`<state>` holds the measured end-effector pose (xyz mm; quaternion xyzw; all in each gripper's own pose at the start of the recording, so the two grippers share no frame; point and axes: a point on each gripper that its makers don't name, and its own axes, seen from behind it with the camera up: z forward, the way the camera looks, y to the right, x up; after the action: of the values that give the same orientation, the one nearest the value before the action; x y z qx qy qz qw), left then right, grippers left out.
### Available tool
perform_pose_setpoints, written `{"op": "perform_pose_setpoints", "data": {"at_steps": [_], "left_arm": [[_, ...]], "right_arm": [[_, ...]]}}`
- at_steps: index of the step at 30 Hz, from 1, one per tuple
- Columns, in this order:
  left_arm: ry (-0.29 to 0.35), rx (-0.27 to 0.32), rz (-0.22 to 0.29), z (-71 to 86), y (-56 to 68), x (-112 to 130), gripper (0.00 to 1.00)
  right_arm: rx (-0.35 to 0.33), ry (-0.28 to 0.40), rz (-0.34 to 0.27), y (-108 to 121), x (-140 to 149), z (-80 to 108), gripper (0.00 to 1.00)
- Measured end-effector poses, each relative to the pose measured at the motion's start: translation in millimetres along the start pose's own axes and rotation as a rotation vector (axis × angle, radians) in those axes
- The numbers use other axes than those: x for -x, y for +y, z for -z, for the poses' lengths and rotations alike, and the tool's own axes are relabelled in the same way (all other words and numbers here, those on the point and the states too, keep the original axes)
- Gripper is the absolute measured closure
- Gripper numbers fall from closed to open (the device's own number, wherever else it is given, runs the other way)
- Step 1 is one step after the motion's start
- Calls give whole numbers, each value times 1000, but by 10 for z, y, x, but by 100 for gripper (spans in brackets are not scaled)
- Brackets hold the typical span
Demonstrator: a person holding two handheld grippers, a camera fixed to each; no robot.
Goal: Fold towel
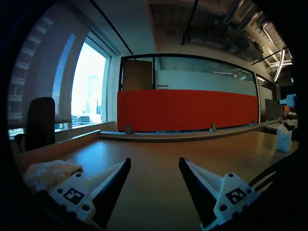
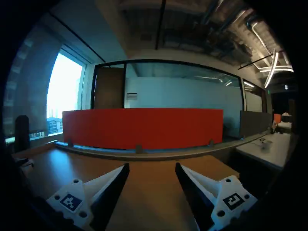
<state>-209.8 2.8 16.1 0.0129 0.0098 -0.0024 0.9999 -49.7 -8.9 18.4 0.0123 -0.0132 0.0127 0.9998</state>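
A crumpled pale towel (image 1: 52, 173) lies on the wooden table at the lower left of the left gripper view, just left of that gripper's left finger. My left gripper (image 1: 154, 161) is open low over the bare tabletop (image 1: 161, 154), nothing between its fingers. In the right gripper view my right gripper (image 2: 152, 166) is also open above the wooden table (image 2: 154, 192), holding nothing.
A red divider panel (image 1: 184, 109) runs along the table's far edge. A dark chair back (image 1: 38, 121) stands at the left by the window. A white bag (image 1: 284, 138) sits at the far right. A white desk (image 2: 265, 148) stands beyond the table's right end.
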Motion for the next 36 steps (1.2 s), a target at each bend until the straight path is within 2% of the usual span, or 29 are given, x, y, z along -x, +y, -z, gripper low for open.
{"op": "perform_pose_setpoints", "data": {"at_steps": [14, 20, 36], "left_arm": [[0, 0, 0, 1, 7, 5, 8], [0, 0, 0, -3, 7, 8, 8], [1, 0, 0, 6, 7, 12, 7]], "right_arm": [[21, -6, -60, 218, 644, 64, 8], [17, -16, -46, 203, 875, 31, 8], [-11, -4, -31, 136, 1086, 36, 8]]}}
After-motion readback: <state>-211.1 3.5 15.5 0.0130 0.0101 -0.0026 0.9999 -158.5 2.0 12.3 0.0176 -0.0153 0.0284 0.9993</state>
